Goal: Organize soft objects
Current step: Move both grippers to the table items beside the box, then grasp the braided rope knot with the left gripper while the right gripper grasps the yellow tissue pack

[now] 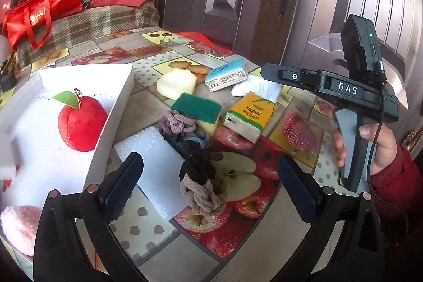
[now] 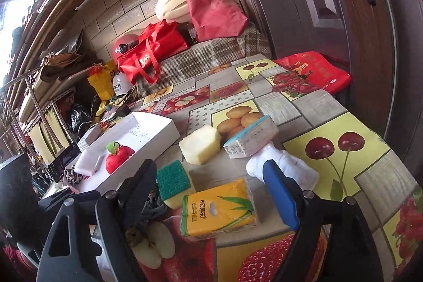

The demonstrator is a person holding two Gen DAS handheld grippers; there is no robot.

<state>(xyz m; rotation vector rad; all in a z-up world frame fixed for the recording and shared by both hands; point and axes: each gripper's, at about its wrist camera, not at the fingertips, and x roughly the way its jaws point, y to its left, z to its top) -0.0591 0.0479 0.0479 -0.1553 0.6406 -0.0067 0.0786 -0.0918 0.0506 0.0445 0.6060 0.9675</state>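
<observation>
Lying btwn open right claw (image 2: 214, 192): tissue pack (image 2: 218, 212)

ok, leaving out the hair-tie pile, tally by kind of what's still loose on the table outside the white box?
Tissue packs: 2 (yellow pack, blue pack)
Sponges: 2 (green-topped sponge, pale yellow sponge)
Foam sheet: 1
White cloth: 1
Total: 6

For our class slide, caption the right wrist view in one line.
Open gripper hovers over a yellow tissue pack beside a sponge.
</observation>
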